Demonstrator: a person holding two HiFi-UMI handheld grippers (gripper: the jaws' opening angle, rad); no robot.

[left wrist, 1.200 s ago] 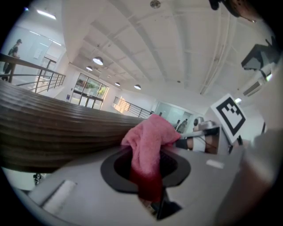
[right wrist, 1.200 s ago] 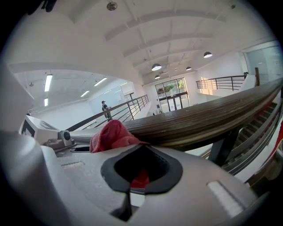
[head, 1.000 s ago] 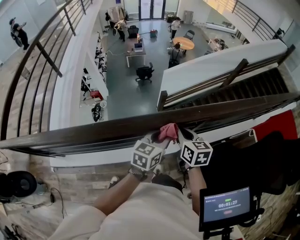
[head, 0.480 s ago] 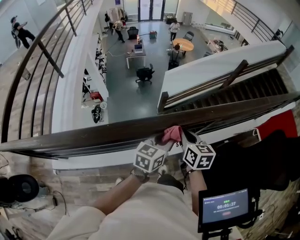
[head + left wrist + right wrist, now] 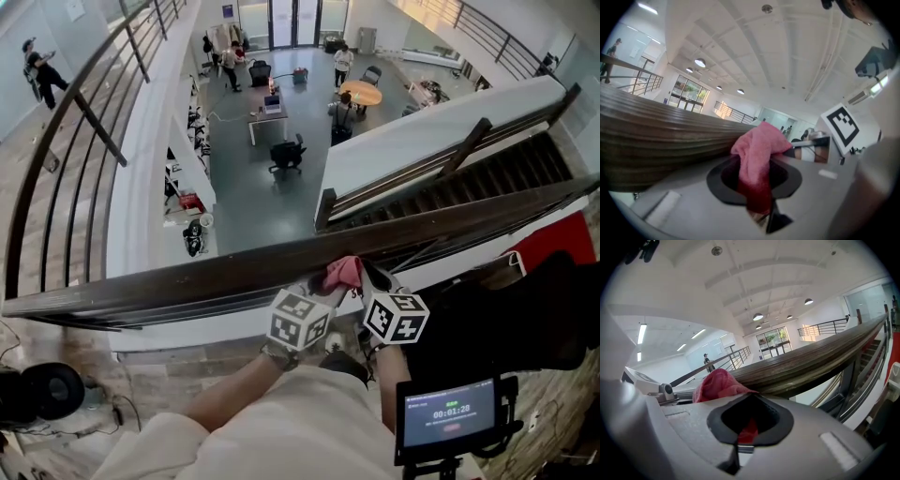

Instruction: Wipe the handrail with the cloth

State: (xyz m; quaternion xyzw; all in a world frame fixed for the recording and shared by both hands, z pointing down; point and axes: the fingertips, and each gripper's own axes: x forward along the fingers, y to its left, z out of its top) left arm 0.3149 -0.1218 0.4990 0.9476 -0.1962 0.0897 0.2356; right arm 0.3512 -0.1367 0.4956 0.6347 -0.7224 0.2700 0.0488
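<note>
The pink cloth (image 5: pixel 339 271) rests against the dark handrail (image 5: pixel 169 281). The left tool (image 5: pixel 319 286) pinches it from 7 o'clock and the right tool (image 5: pixel 367 278) from 5 o'clock, both closed on it. At 12 o'clock is an open drop. If a pinch loosens during rubbing, the cloth could fall over the rail.

grey atrium floor (image 5: pixel 248 202) below — desk (image 5: pixel 266 120), round table (image 5: pixel 362 93).

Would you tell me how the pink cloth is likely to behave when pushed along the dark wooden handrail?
Probably floppy: the pink cloth droops in soft folds. Likely light, being bunched small against the dark wooden handrail. Its fuzzy surface may drag rather than slip.
</note>
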